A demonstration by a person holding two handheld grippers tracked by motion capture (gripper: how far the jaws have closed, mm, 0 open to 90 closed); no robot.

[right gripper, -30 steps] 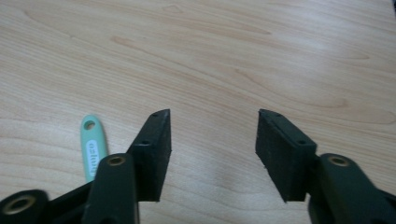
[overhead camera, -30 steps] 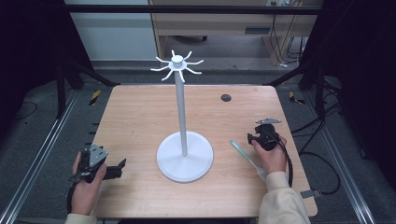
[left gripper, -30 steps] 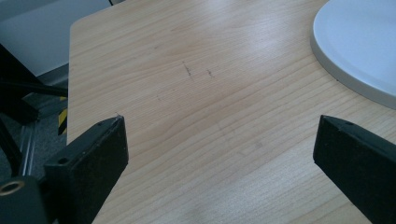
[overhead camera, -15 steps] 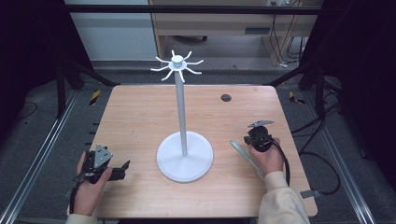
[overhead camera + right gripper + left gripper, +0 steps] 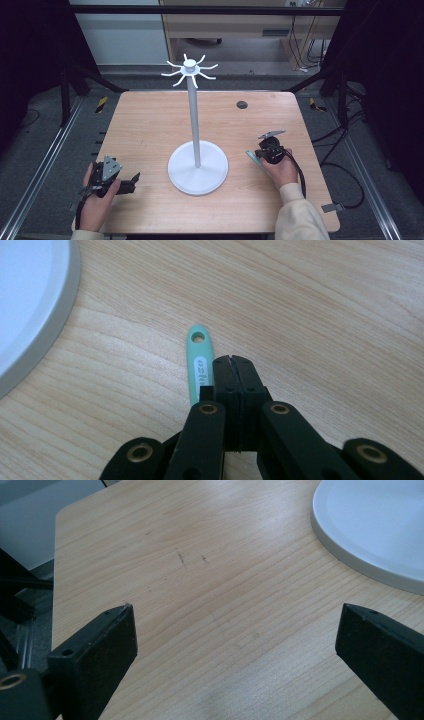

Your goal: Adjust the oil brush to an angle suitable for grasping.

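Jaws on your right gripper (image 5: 234, 362) have just been closing and are now pressed flat together with nothing between them. Its own view shows the green handle (image 5: 198, 365) lying on the desk (image 5: 325, 315) just left of the jaw tips; from high up you see a thin green strip (image 5: 253, 159). Your left gripper (image 5: 235, 645) is wide open over bare wood, near the white stand (image 5: 198, 172).

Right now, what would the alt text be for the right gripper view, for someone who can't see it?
The right gripper has its two black jaws shut together, empty, just above a wooden table. A mint-green handle with a hanging hole lies on the wood beside the jaws, partly hidden under them. The rim of a white round base curves in at upper left.
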